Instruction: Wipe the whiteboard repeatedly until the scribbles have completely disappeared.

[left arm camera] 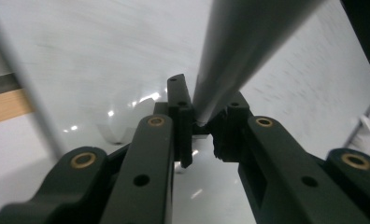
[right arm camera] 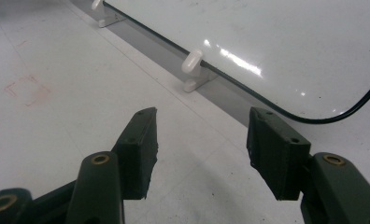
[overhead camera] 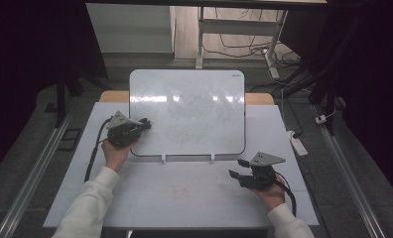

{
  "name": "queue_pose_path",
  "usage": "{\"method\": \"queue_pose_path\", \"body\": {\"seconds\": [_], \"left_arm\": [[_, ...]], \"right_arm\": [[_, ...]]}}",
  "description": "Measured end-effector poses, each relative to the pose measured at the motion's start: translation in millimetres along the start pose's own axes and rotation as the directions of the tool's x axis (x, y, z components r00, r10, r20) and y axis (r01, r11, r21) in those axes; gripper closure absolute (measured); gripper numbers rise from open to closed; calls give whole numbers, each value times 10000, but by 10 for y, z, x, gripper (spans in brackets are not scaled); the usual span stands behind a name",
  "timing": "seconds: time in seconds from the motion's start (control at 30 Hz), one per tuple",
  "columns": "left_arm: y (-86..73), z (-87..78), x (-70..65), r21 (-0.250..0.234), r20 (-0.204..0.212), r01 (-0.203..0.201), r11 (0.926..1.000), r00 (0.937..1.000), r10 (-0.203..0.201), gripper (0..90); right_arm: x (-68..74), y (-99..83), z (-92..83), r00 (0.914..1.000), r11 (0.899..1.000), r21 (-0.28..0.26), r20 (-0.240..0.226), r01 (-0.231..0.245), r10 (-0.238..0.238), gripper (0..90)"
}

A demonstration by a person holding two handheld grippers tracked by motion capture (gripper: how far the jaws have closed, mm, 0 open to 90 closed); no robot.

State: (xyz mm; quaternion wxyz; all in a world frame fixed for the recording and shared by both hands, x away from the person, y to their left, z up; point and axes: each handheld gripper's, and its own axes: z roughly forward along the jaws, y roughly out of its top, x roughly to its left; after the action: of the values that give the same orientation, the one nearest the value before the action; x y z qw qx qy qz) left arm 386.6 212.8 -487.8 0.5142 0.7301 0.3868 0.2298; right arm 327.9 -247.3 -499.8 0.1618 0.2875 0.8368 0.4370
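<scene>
Gripping a grey pen (left arm camera: pixel 239 51) against the whiteboard's (overhead camera: pixel 194 89) left edge, the left gripper (overhead camera: pixel 144 124) is nearer; the right gripper (overhead camera: pixel 239 168) waits, jaws spread.

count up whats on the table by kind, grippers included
whiteboard: 1
white clips along the whiteboard's near edge: 2
grippers, left gripper and right gripper: 2
grey rod-like thing clamped in the left gripper: 1
total: 6
</scene>
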Motion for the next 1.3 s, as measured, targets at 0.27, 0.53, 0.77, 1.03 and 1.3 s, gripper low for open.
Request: {"method": "queue_pose_path", "body": {"seconds": [0.27,0.53,0.77,1.03,1.3], "left_arm": [[12,-275,407,-725,-958,1008,9923,9896,-1075,781],[-49,-128,134,-85,-237,321,9994,9992,-323,781],[-49,-186,260,-488,-354,899,9948,9952,-917,781],[-96,-152,145,-106,-71,561,9984,9984,-562,781],[-136,-175,111,142,-53,419,9990,9991,-418,781]], "right_arm": [[-12,-3,-9,10000,10000,-23,20,-52,52,426],[8,-1,12,10000,10000,33,-33,14,-14,426],[0,-3,9,10000,10000,70,-22,34,-34,424],[9,-5,24,10000,9999,92,-67,41,-41,425],[7,2,6,10000,10000,51,-31,54,-53,424]]}}
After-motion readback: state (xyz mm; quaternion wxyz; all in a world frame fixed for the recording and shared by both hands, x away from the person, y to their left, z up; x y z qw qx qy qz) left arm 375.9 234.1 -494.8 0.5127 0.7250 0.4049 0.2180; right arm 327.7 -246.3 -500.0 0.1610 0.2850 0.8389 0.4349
